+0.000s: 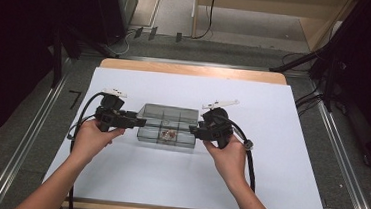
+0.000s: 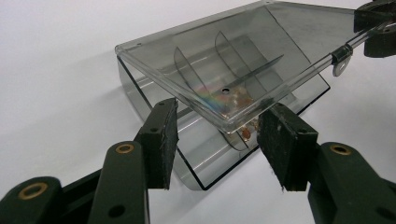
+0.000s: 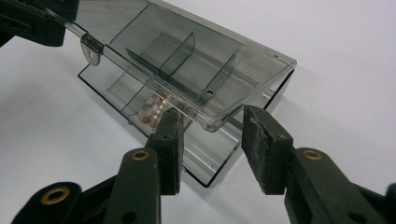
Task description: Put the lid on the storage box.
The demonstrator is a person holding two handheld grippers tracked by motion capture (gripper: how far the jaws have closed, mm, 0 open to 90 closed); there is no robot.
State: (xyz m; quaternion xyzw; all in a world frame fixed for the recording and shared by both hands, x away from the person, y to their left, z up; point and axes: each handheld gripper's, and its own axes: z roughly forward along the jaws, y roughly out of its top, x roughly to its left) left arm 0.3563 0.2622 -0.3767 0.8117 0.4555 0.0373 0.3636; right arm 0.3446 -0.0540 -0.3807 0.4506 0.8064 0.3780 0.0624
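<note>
Clear plastic box [image 1: 167,125] near the middle of the white sheet [image 1: 269,156], long axis side to side; left gripper [image 1: 133,120] at its left end, right gripper [image 1: 193,131] at its right, equally near; jaws of both parted astride the lid [image 2: 219,70] corners, not clamping.

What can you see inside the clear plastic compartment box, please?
Inside the clear plastic box, thin dividers split it into compartments. One near-side compartment holds a small cluster of pale and brownish beads. The raised lid partly covers them, so their count is unclear.
</note>
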